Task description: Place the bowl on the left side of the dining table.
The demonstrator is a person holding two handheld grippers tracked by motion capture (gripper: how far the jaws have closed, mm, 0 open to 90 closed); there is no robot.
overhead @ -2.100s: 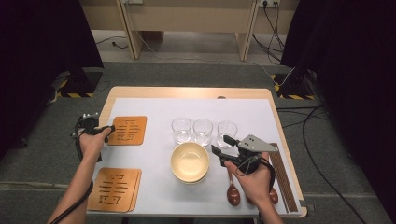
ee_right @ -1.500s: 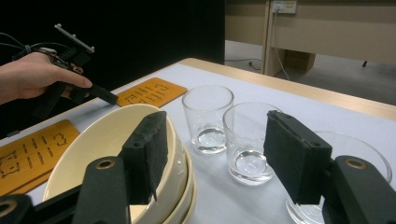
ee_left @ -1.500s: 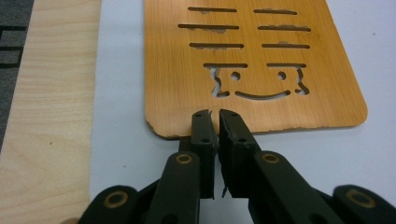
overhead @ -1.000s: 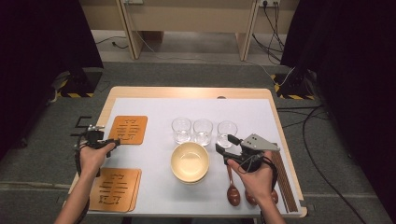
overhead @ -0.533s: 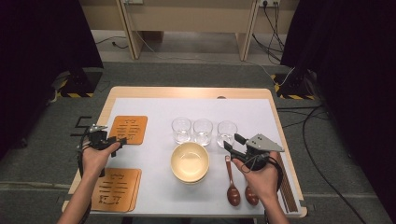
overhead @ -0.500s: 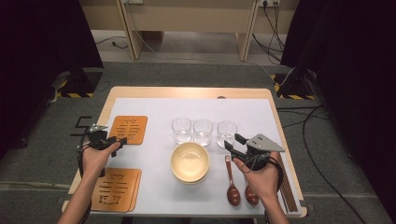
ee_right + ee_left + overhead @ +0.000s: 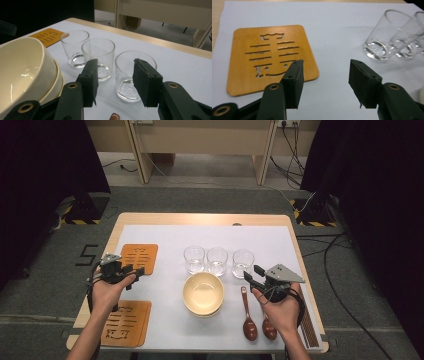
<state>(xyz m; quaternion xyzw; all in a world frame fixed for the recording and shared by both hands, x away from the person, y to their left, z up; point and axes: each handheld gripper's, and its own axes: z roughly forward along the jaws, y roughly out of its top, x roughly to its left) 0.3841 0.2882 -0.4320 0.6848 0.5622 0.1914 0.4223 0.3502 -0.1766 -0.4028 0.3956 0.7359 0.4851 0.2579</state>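
Closing on nothing yet, right claw (image 7: 115, 82) points at rightmost of 3 glasses (image 7: 133, 75), dead ahead at 12 o'clock, upright, jaws gaping with glass beyond tips. Right hand (image 7: 282, 310) nearer it, level, low over worktop (image 7: 165, 330). Left claw (image 7: 325, 80), just widened and empty, hovers at 5 o'clock of upper coaster (image 7: 269, 57). Bowl (image 7: 22, 70) sits at right claw's 9 o'clock.

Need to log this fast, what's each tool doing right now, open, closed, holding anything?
Left tool: open, jaws just opened further, holding nothing, above the coaster.
Right tool: open, jaws just closed further, nothing between them, aimed at the nearest glass.
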